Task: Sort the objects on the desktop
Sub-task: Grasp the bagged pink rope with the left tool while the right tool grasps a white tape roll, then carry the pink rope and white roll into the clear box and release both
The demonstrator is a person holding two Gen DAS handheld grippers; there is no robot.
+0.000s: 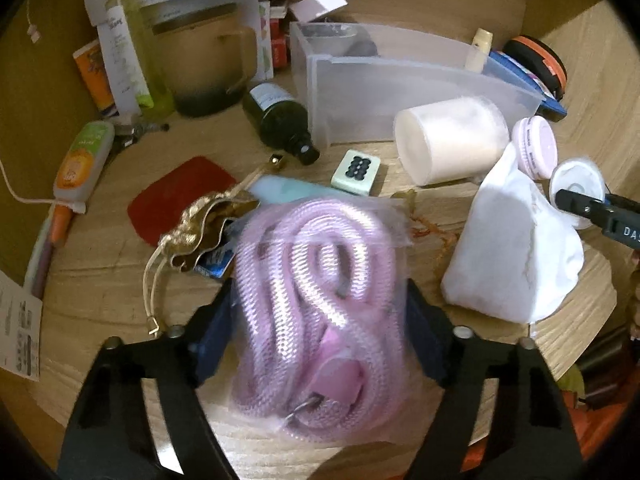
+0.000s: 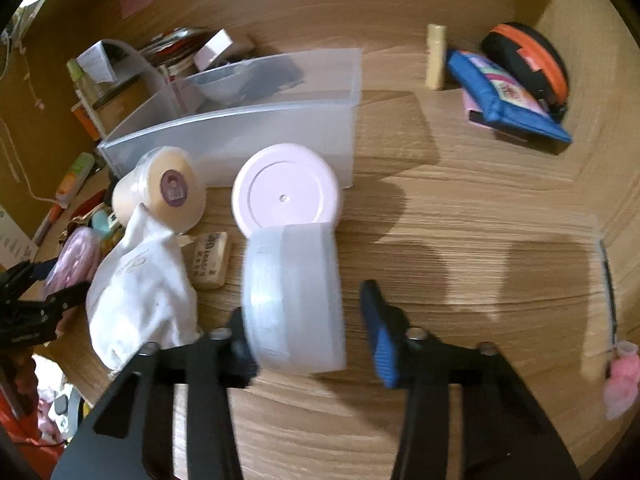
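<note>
The left gripper (image 1: 320, 316) pinches a bagged pink cord (image 1: 316, 300) at lower centre, while the right gripper's (image 2: 308, 320) fingers stand spread, seemingly around a blurred white jar (image 2: 294, 300).

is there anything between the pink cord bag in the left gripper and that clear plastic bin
Yes. Between the bagged pink cord held by the left gripper and the translucent bin lie a mint mahjong tile and a dark bottle.

Warm indoor light, fisheye views, motion blur

Glare is streaking the bagged pink cord (image 1: 316, 300), which is smearing with motion; hard shadows are falling rightward across the tabletop (image 2: 460, 216); the clear tape roll (image 2: 294, 300) is blurring, and the edges are bending and darkening.
</note>
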